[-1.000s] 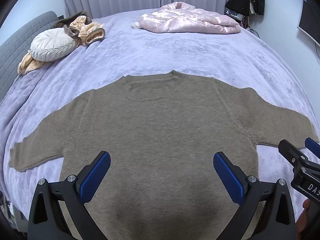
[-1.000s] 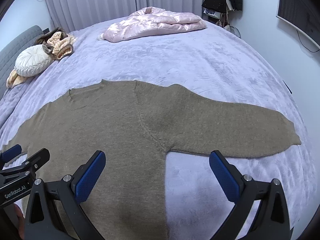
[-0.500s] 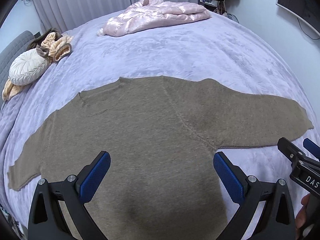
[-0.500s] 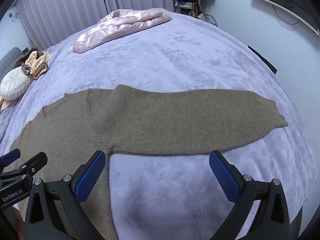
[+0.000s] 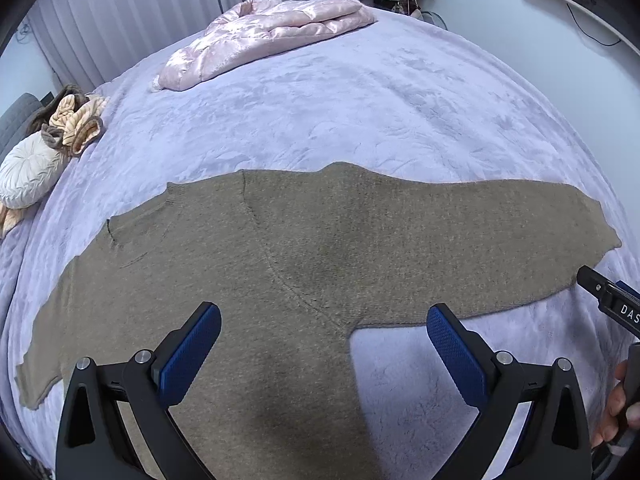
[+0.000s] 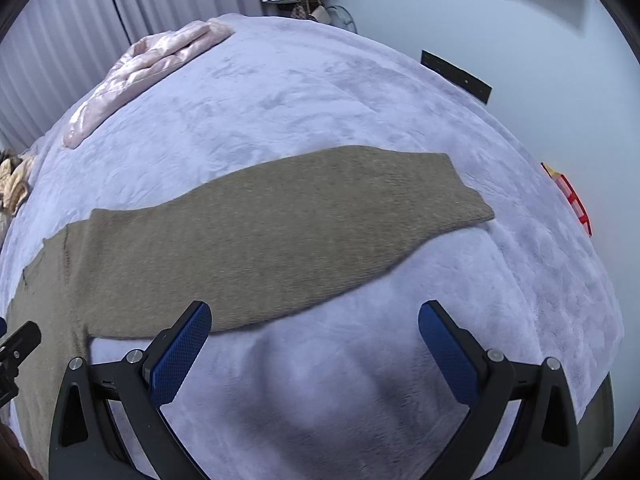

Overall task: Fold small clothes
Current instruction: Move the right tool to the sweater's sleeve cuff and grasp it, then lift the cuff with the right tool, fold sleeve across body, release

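the sweater (image 5: 304,264) lies flat on the bed (image 5: 360,112), its long axis sleeve to sleeve running left-right, neck toward the far curtains. the left gripper (image 5: 324,344) hangs wide open over the armpit. the right gripper (image 6: 314,340), also wide and empty, hangs just near of the right sleeve (image 6: 320,216).

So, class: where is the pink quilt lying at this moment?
In the left wrist view the pink quilt lies bunched at the far edge of the bed, near the curtains, well beyond the brown sweater.
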A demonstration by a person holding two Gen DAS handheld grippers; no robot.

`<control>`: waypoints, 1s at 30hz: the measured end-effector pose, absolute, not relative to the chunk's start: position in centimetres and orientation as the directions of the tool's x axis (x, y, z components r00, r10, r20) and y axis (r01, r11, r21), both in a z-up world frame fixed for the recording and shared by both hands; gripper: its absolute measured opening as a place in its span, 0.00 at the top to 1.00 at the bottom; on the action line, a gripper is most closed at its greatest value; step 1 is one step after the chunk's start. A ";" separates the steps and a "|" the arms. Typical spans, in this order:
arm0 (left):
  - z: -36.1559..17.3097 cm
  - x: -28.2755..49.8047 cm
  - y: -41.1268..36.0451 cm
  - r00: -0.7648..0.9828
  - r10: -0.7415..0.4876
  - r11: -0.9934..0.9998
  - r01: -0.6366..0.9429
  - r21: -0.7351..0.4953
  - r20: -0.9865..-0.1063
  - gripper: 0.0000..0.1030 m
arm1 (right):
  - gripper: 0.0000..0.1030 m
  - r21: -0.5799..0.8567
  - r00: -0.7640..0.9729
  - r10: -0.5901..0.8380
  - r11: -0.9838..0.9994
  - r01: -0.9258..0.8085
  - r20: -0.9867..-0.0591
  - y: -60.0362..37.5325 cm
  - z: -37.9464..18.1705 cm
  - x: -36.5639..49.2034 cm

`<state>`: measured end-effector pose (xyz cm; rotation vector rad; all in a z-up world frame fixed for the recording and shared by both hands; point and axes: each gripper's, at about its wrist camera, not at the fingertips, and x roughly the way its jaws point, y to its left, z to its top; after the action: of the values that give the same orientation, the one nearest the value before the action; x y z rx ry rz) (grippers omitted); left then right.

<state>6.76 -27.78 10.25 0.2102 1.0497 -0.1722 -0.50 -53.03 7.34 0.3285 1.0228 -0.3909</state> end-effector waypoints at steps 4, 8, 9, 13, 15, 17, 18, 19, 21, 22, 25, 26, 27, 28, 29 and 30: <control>9.6 7.4 -29.1 0.482 -0.045 0.964 0.251 0.089 -0.875 0.00 | 0.00 0.110 0.446 -0.148 0.858 0.502 -0.883 -56.1 5.8 -0.5; 8.9 8.1 -30.1 0.470 -0.046 0.963 0.256 0.086 -0.881 0.00 | 0.00 0.132 0.466 -0.130 0.862 0.489 -0.875 -57.2 5.2 0.2; 8.7 8.3 -30.3 0.467 -0.048 0.963 0.257 0.084 -0.883 0.00 | 0.00 0.133 0.470 -0.128 0.865 0.484 -0.873 -57.3 5.1 0.6; 7.9 8.8 -30.9 0.456 -0.050 0.963 0.259 0.079 -0.889 0.00 | 0.00 0.158 0.503 -0.116 0.868 0.470 -0.856 -58.0 4.8 1.7; 7.4 9.3 -31.2 0.452 -0.047 0.962 0.261 0.081 -0.891 0.00 | 0.00 0.177 0.522 -0.108 0.867 0.466 -0.846 -58.4 4.7 2.3; 7.0 9.8 -31.5 0.450 -0.041 0.962 0.259 0.086 -0.892 0.00 | 0.00 0.202 0.547 -0.098 0.864 0.462 -0.831 -59.0 4.8 2.9; 6.7 10.1 -31.5 0.448 -0.038 0.963 0.255 0.087 -0.893 0.00 | 0.00 0.214 0.560 -0.093 0.862 0.458 -0.823 -59.2 4.8 3.1; 6.5 10.5 -31.5 0.445 -0.035 0.965 0.249 0.086 -0.895 0.00 | 0.01 0.226 0.574 -0.086 0.863 0.451 -0.814 -59.4 4.9 3.4; 6.0 11.1 -31.4 0.436 -0.031 0.969 0.236 0.081 -0.899 0.00 | 0.25 0.234 0.592 -0.078 0.871 0.433 -0.802 -59.4 5.3 3.7; 5.8 11.3 -31.3 0.432 -0.032 0.970 0.231 0.076 -0.901 0.00 | 0.37 0.232 0.595 -0.078 0.874 0.427 -0.800 -59.4 5.5 3.8; 5.4 11.8 -30.9 0.423 -0.034 0.974 0.217 0.065 -0.905 0.00 | 0.75 0.288 0.653 -0.042 0.875 0.390 -0.756 -59.7 6.4 2.8; 5.3 11.9 -30.9 0.421 -0.034 0.975 0.215 0.064 -0.906 0.00 | 0.79 0.318 0.674 -0.021 0.871 0.375 -0.738 -59.8 6.6 2.5; 5.2 12.1 -30.9 0.419 -0.033 0.975 0.213 0.063 -0.907 0.00 | 0.79 0.329 0.687 -0.018 0.869 0.371 -0.727 -59.9 6.8 2.2; 5.1 12.2 -30.8 0.417 -0.032 0.975 0.211 0.063 -0.908 0.00 | 0.79 0.334 0.694 -0.016 0.868 0.367 -0.720 -60.0 7.0 2.1; 5.0 12.2 -30.8 0.417 -0.032 0.976 0.211 0.062 -0.909 0.00 | 0.79 0.338 0.694 -0.011 0.868 0.365 -0.720 -60.2 6.9 2.3; 5.0 12.3 -30.7 0.417 -0.032 0.976 0.208 0.062 -0.908 0.00 | 0.79 0.342 0.687 -0.003 0.866 0.366 -0.727 -60.4 6.6 2.6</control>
<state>12.29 -30.69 4.97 0.1744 1.1324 -0.1513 2.63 -60.38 6.61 0.4933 0.7933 -0.2162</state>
